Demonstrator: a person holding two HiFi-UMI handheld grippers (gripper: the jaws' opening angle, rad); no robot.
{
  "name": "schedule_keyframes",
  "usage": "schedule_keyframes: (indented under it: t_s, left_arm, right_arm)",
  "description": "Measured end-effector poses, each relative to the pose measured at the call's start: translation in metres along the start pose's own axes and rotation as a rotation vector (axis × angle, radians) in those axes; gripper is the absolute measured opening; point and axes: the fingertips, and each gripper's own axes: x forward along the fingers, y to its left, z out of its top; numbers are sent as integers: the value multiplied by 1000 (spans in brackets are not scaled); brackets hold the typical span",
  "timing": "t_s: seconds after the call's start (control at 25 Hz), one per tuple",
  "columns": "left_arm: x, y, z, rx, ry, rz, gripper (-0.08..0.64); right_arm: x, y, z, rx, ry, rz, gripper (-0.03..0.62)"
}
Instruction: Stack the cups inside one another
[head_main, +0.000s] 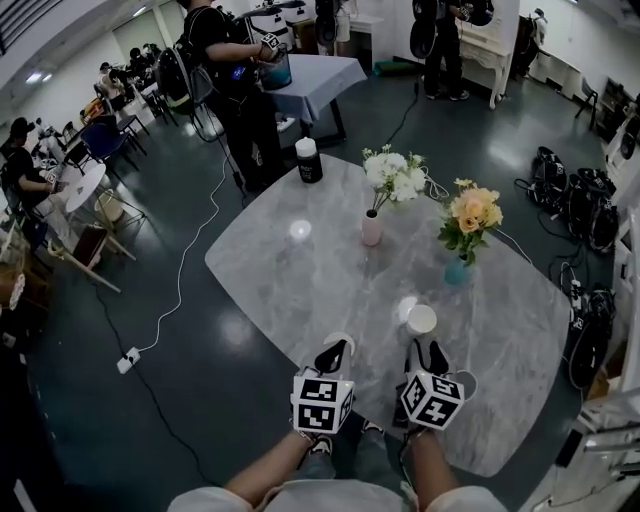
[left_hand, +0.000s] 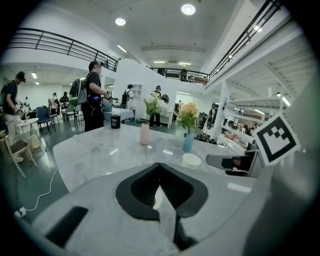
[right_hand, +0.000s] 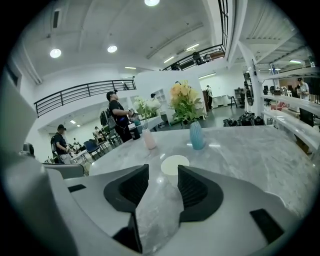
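On the grey marble table (head_main: 300, 270) a white cup (head_main: 421, 320) stands upright, also seen in the left gripper view (left_hand: 191, 160). My right gripper (head_main: 428, 348) is just behind it with its jaws open. In the right gripper view the cup (right_hand: 175, 164) stands just beyond the gap between the fingertips of the right gripper (right_hand: 163, 170), untouched. My left gripper (head_main: 335, 350) is beside it to the left, with its jaws closed together (left_hand: 160, 165). A second white cup (head_main: 340, 337) shows as a rim arc at its tips and as a sliver (left_hand: 156, 199) in the jaw slit.
A pink vase (head_main: 371, 228) of white flowers and a teal vase (head_main: 457, 270) of peach flowers stand mid-table, beyond the cup. A black and white canister (head_main: 309, 160) is at the far edge. People stand past the table; bags and cables lie on the floor.
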Motion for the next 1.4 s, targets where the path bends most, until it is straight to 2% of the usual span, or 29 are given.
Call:
schedule_keyframes:
  t_s: [0.48,0.92,1.4]
  left_arm:
    - [23,10,-7,3,44,22,-5]
    - [30,17,-4,-27,51,27,-5]
    - [36,20,-10,-44,70,37,-5]
  right_arm:
    - [46,-14,-23,-6,75,-40,215]
    - [77,-25,-35,-49,140,-83,233]
    - [92,-32,-39,-54,157,-96,238]
